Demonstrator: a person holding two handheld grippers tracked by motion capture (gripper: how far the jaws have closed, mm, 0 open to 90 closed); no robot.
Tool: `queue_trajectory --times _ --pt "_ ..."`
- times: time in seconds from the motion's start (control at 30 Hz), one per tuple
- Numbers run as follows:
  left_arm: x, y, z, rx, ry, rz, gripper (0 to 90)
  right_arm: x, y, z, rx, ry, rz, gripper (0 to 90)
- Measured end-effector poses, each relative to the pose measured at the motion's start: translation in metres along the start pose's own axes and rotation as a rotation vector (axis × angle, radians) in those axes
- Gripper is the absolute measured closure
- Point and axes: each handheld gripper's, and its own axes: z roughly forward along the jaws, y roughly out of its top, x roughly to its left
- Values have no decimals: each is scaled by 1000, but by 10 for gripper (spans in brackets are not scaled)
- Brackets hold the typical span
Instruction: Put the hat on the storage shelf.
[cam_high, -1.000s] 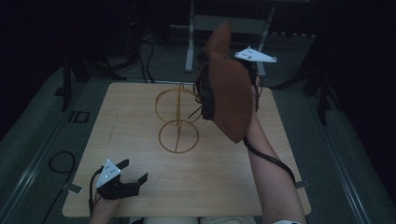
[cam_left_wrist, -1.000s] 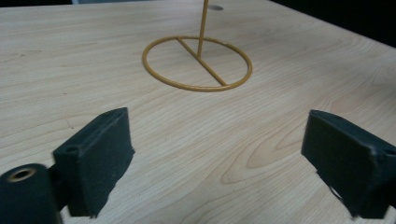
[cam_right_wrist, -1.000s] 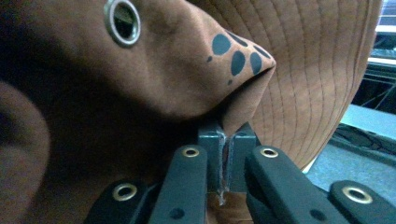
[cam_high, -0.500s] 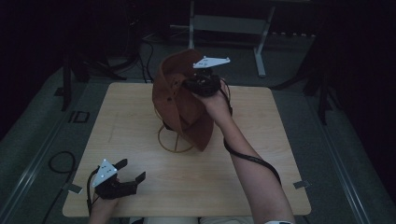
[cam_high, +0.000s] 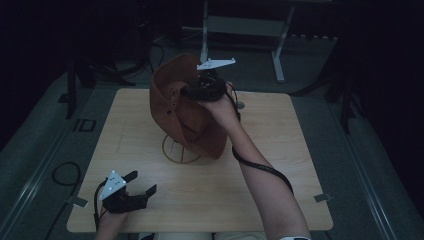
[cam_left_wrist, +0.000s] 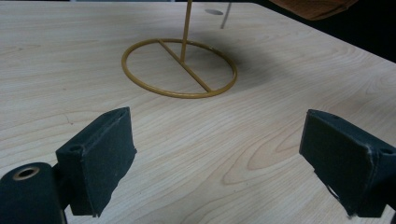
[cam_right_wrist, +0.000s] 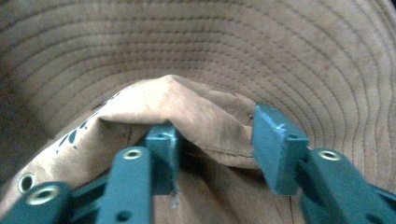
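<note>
A brown brimmed hat (cam_high: 180, 110) hangs tilted over a gold wire stand (cam_high: 175, 152) at the middle of the wooden table (cam_high: 280, 165). My right gripper (cam_high: 192, 92) is at the hat's upper right side. Its jaws have just been opening. In the right gripper view they stand apart (cam_right_wrist: 217, 140), with a fold of the hat (cam_right_wrist: 210, 46) loose between them and not pressed. My left gripper (cam_high: 141, 182) rests open near the table's front left corner, holding nothing. The left gripper view shows its spread jaws (cam_left_wrist: 217, 158), the stand's ring base (cam_left_wrist: 180, 67) and the hat's edge (cam_left_wrist: 313, 7).
Bare wood lies in front of the stand and to its right. A black cable (cam_high: 260, 167) trails along the person's right forearm. Dark floor with cables (cam_high: 62, 175) and metal frame legs (cam_high: 277, 55) surrounds the table.
The right gripper has carried the hat left and down from the table's right side onto the wire stand. The left gripper has stayed where it was.
</note>
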Motion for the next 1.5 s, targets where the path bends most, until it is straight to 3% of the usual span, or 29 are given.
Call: queue_trajectory --times 0.13,0.27,0.47,0.53,0.7,0.77,0.8,0.9,1.0,1.13,1.23,1.4,1.5 --pt "2 0 0 -2 -1 -10 104 4 4 1 -47 37 40 404" --pt "2 0 -1 -1 -1 -9 104 13 7 11 -24 34 16 350" --pt "3 -2 -1 1 -4 -14 104 23 6 33 60 -13 -25 253" --pt "3 -2 -1 1 -4 -14 104 26 3 40 62 -35 -68 232" --pt "3 -3 1 7 -11 -18 104 29 2 43 54 -63 -84 198" --pt "2 -4 1 8 -11 -17 104 28 2 41 62 -52 -92 146" --pt "2 -4 1 9 -12 -20 104 27 3 38 60 -22 -91 133" --pt "3 -5 2 14 -10 -22 104 24 4 30 48 -7 -89 142" --pt "3 -6 2 16 -10 -22 104 21 3 18 -3 12 -109 145" --pt "3 -6 2 14 -6 -22 104 18 0 7 -10 22 -100 147" --pt "4 -6 1 10 -1 -22 104 15 -9 -3 -29 31 -99 148" --pt "5 -7 2 15 8 -27 104 14 -25 -16 -8 48 -105 149" --pt "5 -7 2 19 9 -23 104 11 -36 -24 6 66 -84 149"
